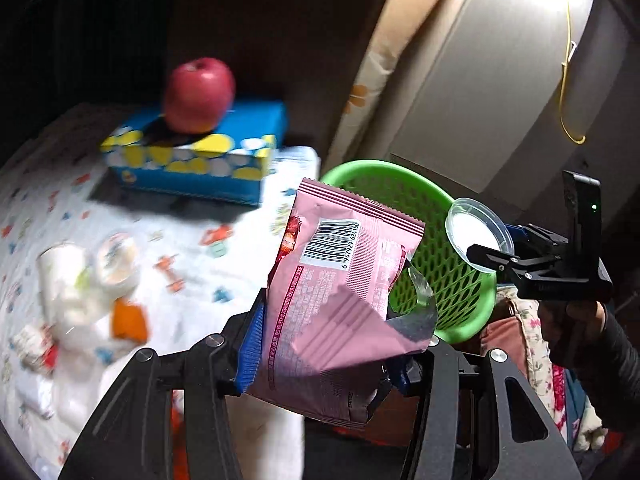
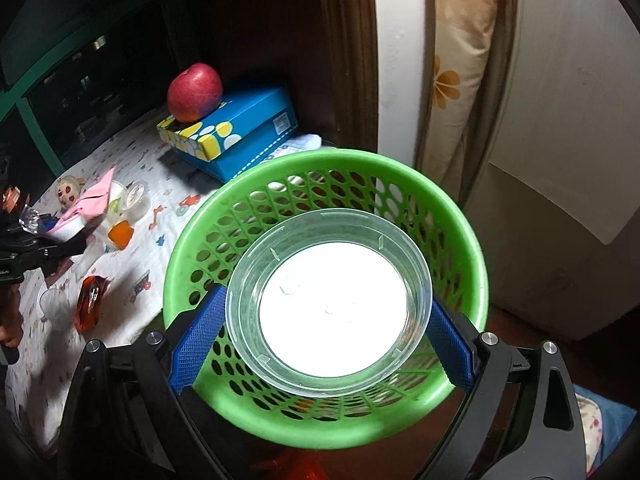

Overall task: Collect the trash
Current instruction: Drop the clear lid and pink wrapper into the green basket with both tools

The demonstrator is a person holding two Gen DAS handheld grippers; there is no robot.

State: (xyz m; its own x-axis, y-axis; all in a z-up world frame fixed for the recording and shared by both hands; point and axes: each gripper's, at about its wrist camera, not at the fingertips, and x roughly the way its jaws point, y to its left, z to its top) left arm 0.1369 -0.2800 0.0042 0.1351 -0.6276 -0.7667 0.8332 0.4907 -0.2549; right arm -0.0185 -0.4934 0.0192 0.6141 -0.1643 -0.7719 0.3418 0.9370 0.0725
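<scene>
Left gripper (image 1: 324,344) clamped on pink wrapper (image 1: 340,292), torn silver end curling toward green basket (image 1: 448,264). Right gripper (image 2: 320,320) clamped across clear lid (image 2: 328,304), held over the basket's mouth.

Left wrist view, from its left: blurred white cups (image 1: 80,280) and orange scrap (image 1: 128,320) on patterned cloth (image 1: 192,248); blue box (image 1: 200,152) behind, apple (image 1: 199,94) on top; wrapper in front of the basket; the lid seen edge-on in the other gripper's tips, a hand (image 1: 572,320) in a dark sleeve on its handle. Barcode on the wrapper readable only here.

Right wrist view, from its left: left gripper at the frame edge with the wrapper, seen small; red packet (image 2: 90,304) and clear cup (image 2: 54,308) on the cloth, hidden in the other view; box and apple farther back; basket filling the centre, holes all round its wall, contents not clear beneath the lid.

Cloth white with small coloured prints. Dark window at far left, brown frame behind the box, floral curtain (image 2: 452,80) beside pale wall (image 2: 560,120) at right.
</scene>
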